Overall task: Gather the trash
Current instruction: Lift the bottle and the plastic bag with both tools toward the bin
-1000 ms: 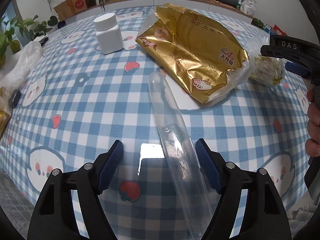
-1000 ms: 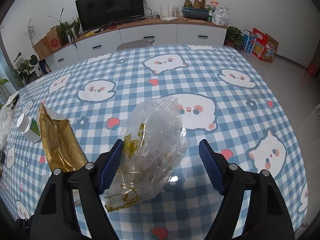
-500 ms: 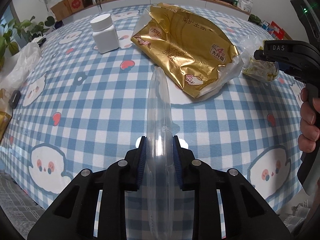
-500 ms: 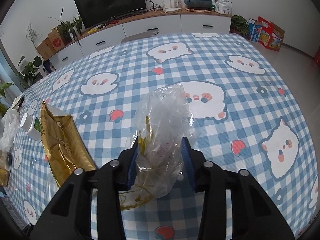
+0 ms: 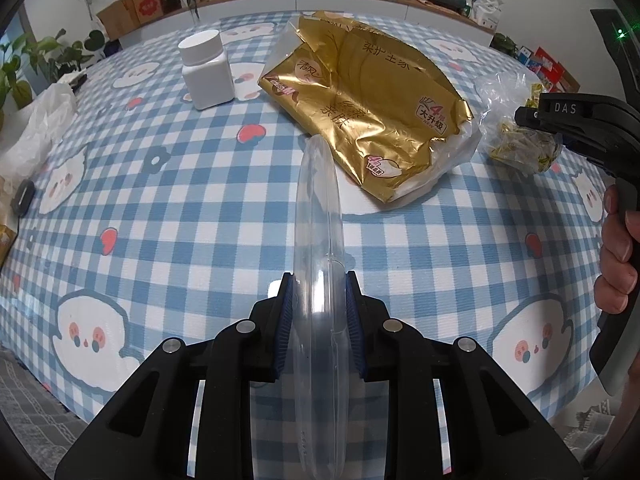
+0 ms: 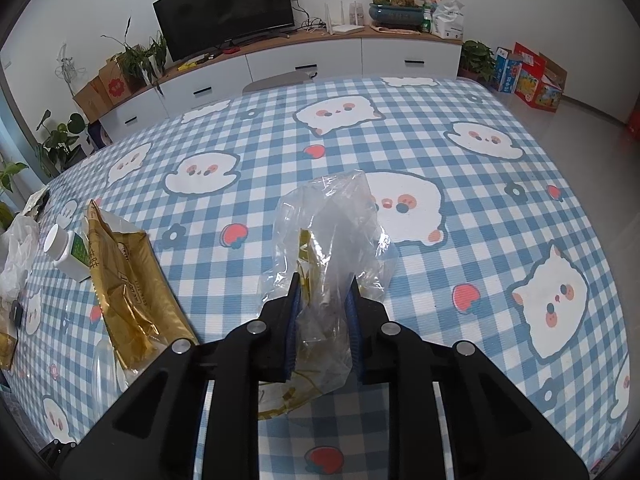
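Observation:
My left gripper (image 5: 319,294) is shut on a long clear plastic container (image 5: 318,216) that stands on edge over the checked tablecloth. My right gripper (image 6: 322,298) has its jaws closing on a crumpled clear plastic bag (image 6: 334,220) with yellow scraps inside, and the pads press on it. That same clear plastic bag (image 5: 516,136) shows at the right of the left wrist view, next to the right gripper's black body and a hand. A gold tissue wrapper (image 5: 368,96) lies flat beyond the container, and a white pill bottle (image 5: 206,68) stands to its left.
A white plastic bag (image 5: 36,136) lies at the table's left edge beside a small black object (image 5: 24,196). The gold wrapper (image 6: 124,280) and bottle (image 6: 66,250) lie left of my right gripper. A cabinet with a TV (image 6: 224,12) stands behind the table.
Both grippers went from wide open to closed. The left took hold of the clear container, turning it on edge. The right squeezed in on the clear bag.

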Tool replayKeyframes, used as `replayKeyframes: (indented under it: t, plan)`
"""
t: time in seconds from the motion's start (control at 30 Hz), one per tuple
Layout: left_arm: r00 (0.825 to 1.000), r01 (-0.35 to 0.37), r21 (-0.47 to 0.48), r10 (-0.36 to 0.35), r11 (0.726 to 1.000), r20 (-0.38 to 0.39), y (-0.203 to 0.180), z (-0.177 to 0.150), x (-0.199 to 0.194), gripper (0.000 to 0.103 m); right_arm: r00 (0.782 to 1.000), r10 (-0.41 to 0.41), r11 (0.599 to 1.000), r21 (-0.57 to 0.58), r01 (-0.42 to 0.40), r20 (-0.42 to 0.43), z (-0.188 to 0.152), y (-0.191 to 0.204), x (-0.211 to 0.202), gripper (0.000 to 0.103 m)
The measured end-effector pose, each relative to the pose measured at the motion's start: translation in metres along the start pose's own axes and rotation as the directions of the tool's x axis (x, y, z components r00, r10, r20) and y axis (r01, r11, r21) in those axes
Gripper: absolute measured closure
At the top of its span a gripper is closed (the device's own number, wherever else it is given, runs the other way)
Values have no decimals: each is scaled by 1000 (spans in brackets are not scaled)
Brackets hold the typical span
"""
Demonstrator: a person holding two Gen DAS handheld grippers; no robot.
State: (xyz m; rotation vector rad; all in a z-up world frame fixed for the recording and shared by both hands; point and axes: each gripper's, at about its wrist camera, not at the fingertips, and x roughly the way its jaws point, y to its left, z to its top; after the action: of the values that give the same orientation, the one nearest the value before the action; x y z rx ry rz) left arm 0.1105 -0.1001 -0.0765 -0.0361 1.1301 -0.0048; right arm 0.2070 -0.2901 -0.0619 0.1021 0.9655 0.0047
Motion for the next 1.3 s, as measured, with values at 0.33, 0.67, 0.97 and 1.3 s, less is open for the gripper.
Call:
replayKeyframes:
  t: [0.33, 0.67, 0.97, 1.3]
  plan:
    - [1000, 15, 10, -16, 1000, 13, -3, 3, -8, 79, 1000, 6, 1000, -7, -6, 23, -6, -3, -23, 84]
    - [999, 31, 33, -32, 999, 36, -9, 3, -21, 79, 999, 12, 1000, -19, -11, 42, -20, -4, -53, 84]
    - [996, 55, 58, -59, 997, 61, -16, -7, -43, 79, 998, 8, 999, -41, -5, 69, -46, -4, -87, 84]
    - [995, 74, 61, -78, 995, 62, -18, -27, -61, 79, 996, 29, 998, -60, -24, 85, -75, 2, -118, 84]
